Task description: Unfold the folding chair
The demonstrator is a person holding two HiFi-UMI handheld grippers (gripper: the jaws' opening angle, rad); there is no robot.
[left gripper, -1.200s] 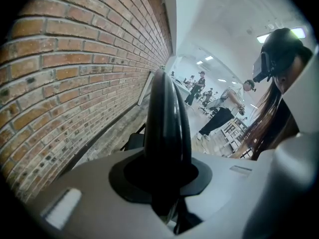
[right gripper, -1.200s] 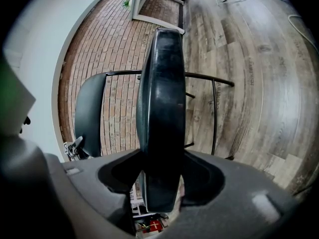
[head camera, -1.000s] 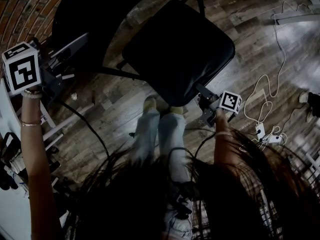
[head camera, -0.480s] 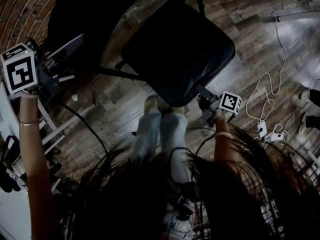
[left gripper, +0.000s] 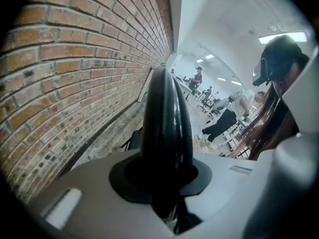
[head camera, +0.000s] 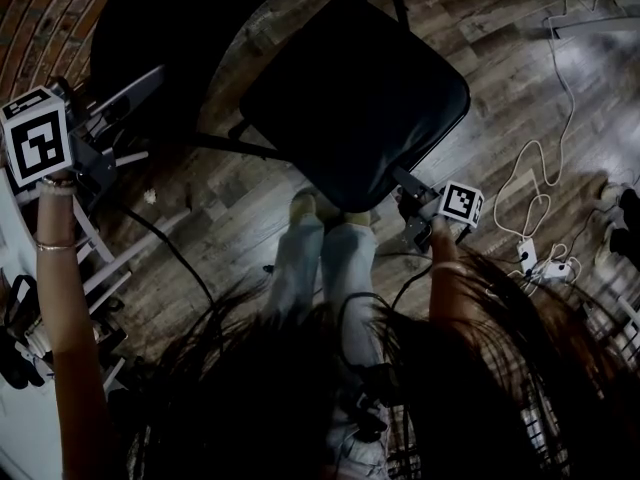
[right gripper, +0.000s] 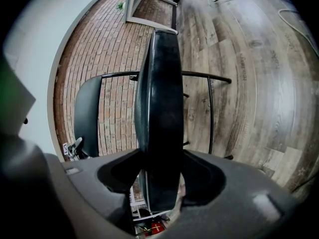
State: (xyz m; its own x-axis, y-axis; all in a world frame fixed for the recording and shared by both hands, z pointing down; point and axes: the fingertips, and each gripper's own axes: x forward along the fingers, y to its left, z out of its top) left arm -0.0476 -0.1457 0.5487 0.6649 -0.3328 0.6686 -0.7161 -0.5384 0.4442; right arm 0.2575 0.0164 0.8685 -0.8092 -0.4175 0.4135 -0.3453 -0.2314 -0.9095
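Observation:
The black folding chair stands on the wooden floor in front of me, its padded seat [head camera: 355, 98] tilted and its dark backrest [head camera: 170, 38] toward the brick wall. My left gripper [head camera: 135, 98] is raised at the left and shut on the backrest's padded edge [left gripper: 167, 128], which fills the gap between its jaws. At the seat's near corner, my right gripper [head camera: 405, 186] is shut on the seat edge [right gripper: 159, 133]. The right gripper view also shows the backrest [right gripper: 87, 116] and the thin black frame tubes [right gripper: 209, 113] beyond the seat.
A brick wall [head camera: 45, 18] runs along the upper left. White rack legs [head camera: 100, 258] stand at the left. White cables and a power strip [head camera: 530, 258] lie on the floor at the right. The person's legs [head camera: 320, 263] are just below the seat.

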